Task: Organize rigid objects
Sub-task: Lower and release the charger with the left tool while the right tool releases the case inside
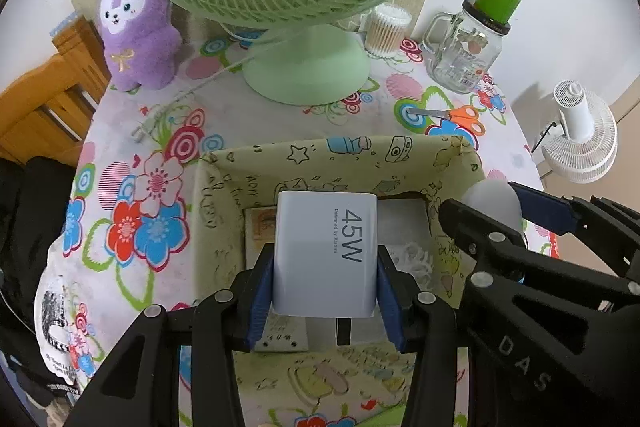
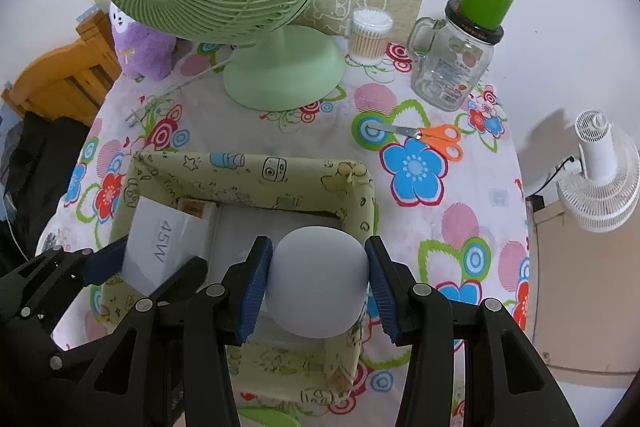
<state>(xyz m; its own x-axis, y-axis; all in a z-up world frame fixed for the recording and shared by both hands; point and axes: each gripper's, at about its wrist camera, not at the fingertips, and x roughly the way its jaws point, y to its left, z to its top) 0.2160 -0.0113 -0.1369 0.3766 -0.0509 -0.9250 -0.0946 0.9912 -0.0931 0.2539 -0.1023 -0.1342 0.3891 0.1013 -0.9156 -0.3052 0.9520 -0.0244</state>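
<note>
My left gripper (image 1: 325, 267) is shut on a white 45W charger (image 1: 326, 255), held above the open fabric-lined box (image 1: 280, 163) with its plug prongs pointing toward me. My right gripper (image 2: 318, 283) is shut on a rounded pale grey case (image 2: 318, 279), hovering over the right side of the same box (image 2: 248, 169). In the right wrist view the charger (image 2: 160, 247) and left gripper (image 2: 132, 267) show at lower left. In the left wrist view the grey case (image 1: 494, 203) and the right gripper (image 1: 504, 211) sit at the right. The box floor holds flat cards and something white.
A green desk fan (image 1: 308, 67) stands behind the box, with a purple plush (image 1: 136, 27) to its left. A cotton swab tub (image 2: 368, 35), a glass mug jar with a green cup (image 2: 456, 63), and orange scissors (image 2: 436, 137) lie on the floral tablecloth. A white fan (image 2: 600, 179) is off the table's right edge.
</note>
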